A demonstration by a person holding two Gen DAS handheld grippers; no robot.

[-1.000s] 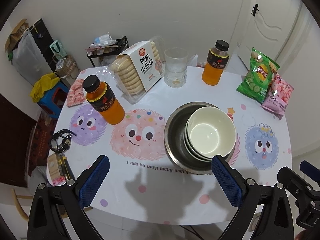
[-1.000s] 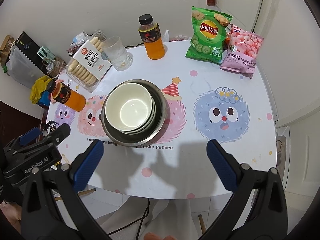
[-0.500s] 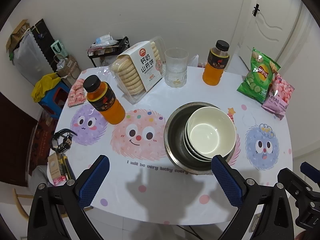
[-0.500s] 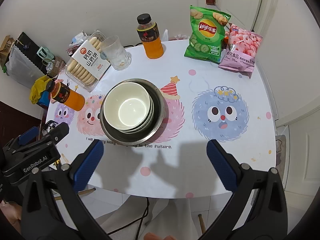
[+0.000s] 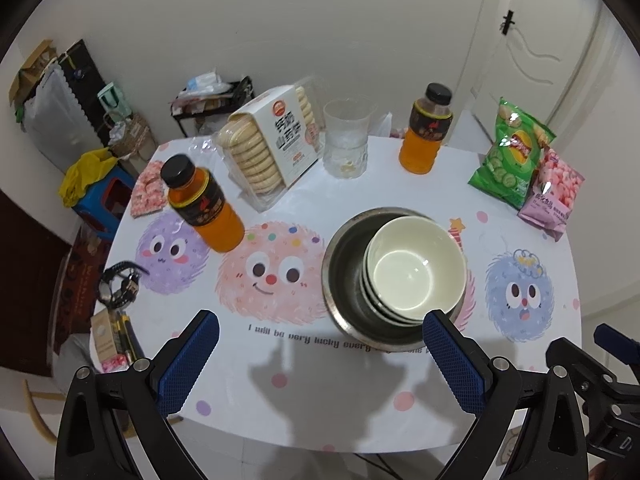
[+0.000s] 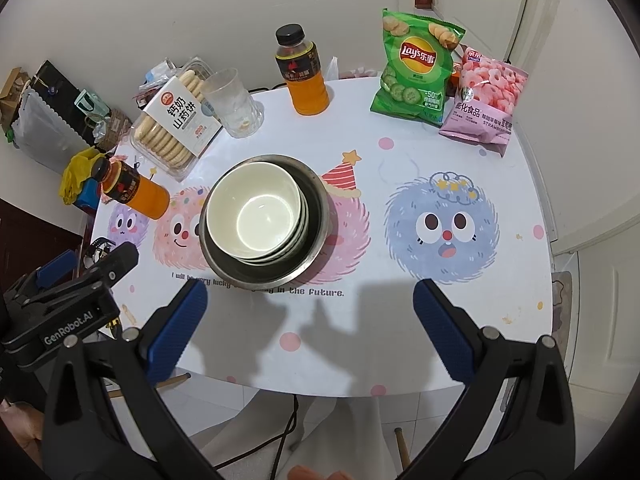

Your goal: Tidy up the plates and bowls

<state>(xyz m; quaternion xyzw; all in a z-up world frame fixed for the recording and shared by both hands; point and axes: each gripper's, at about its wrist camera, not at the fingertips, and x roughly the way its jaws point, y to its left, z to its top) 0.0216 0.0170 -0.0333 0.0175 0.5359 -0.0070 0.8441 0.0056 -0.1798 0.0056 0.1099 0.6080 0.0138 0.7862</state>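
Note:
A stack of white bowls (image 5: 414, 266) (image 6: 256, 216) sits inside a larger metal bowl (image 5: 344, 276) (image 6: 316, 216) near the middle of the table. My left gripper (image 5: 320, 356) is open and empty, held above the table's near edge, with the bowls just beyond its right finger. My right gripper (image 6: 310, 324) is open and empty, above the near edge, to the right of the bowls. No plates are in view.
On the table (image 5: 320, 400) stand two orange drink bottles (image 5: 200, 204) (image 5: 426, 134), a biscuit box (image 5: 272, 148), a clear glass (image 5: 346, 138), a green chip bag (image 5: 510, 156) and a pink snack bag (image 5: 554, 196). A watch (image 5: 118, 286) lies at the left edge.
Both grippers have drifted slightly; the right wrist view shifted a little so the table sits somewhat further left. Nothing on the table has moved.

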